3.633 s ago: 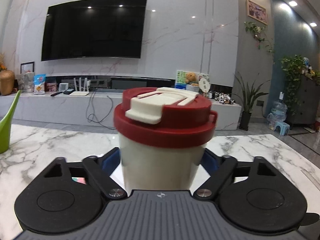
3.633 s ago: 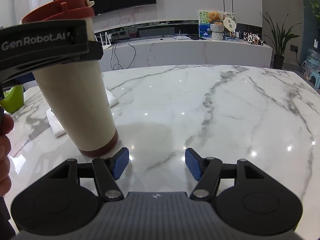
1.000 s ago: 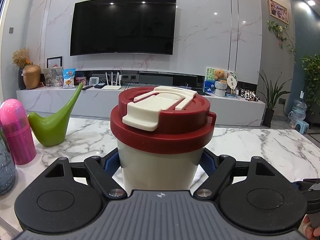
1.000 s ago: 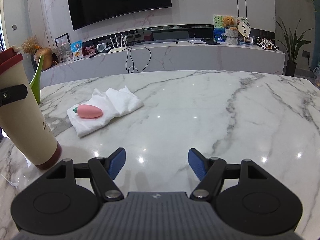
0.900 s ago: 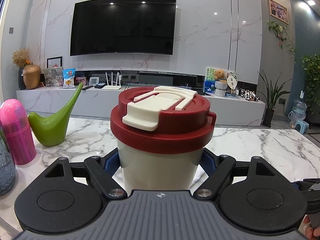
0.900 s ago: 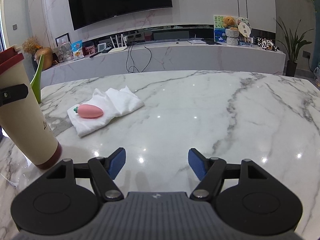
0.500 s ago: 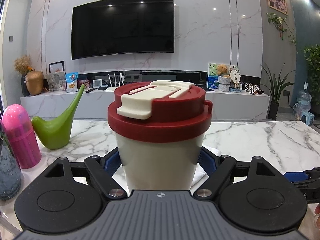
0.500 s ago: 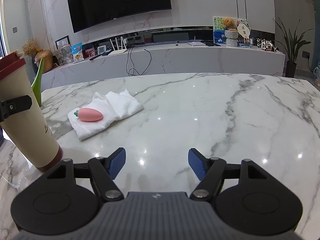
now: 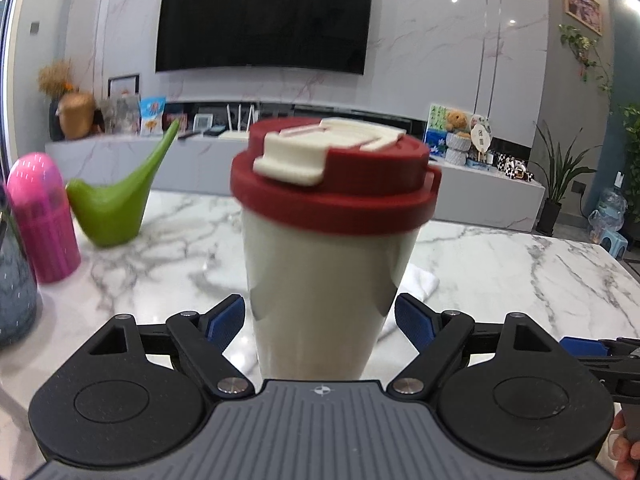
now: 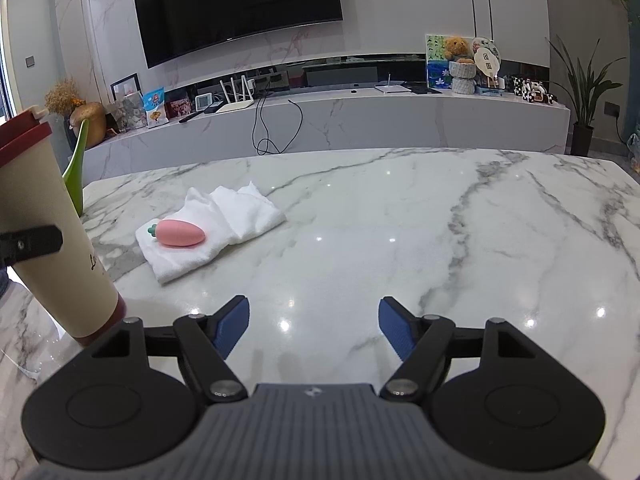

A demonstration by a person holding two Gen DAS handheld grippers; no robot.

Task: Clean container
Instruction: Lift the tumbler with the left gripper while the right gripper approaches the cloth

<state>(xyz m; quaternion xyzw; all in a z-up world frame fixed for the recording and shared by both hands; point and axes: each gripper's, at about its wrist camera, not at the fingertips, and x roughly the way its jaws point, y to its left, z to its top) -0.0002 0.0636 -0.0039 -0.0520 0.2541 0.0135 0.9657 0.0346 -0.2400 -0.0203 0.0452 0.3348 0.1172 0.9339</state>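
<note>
Left wrist view: a cream cup point(image 9: 324, 280) with a red lid point(image 9: 332, 184) stands on the marble desk point(image 9: 520, 272), its long axis near upright and leaning a little to the right, the lid's cream flap point(image 9: 296, 156) facing the camera. The left tongs point(image 9: 320, 320) sit either side of the cup's lower body; their jaws have just been opening, and the blue pads point(image 9: 226, 318) now stand clear of the cup wall on both sides, so the cup is released though still between them. A white cloth point(image 9: 420, 280) shows behind the cup on the right. On the left of the desk are a green watering can point(image 9: 116, 208), a pink bottle point(image 9: 42, 216) and part of a grey vase point(image 9: 16, 292). Fingers point(image 9: 624, 448) show at the lower right corner. Behind, a dark TV point(image 9: 264, 16) hangs on a marble wall above a long low shelf point(image 9: 480, 196).

Right wrist view: the cup point(image 10: 48, 232) stands at the far left, red base on the desk point(image 10: 400, 232), top tilted slightly left, one black finger of the left tongs point(image 10: 32, 242) beside its wall. The right tongs point(image 10: 314, 324) hang open over bare marble, nothing between them. Further off lies the folded cloth point(image 10: 224, 224) with a pink carrot-shaped object point(image 10: 180, 233) on it. The TV point(image 10: 236, 4) and shelf point(image 10: 360, 120) fill the background, a potted plant point(image 10: 584, 80) at right.
</note>
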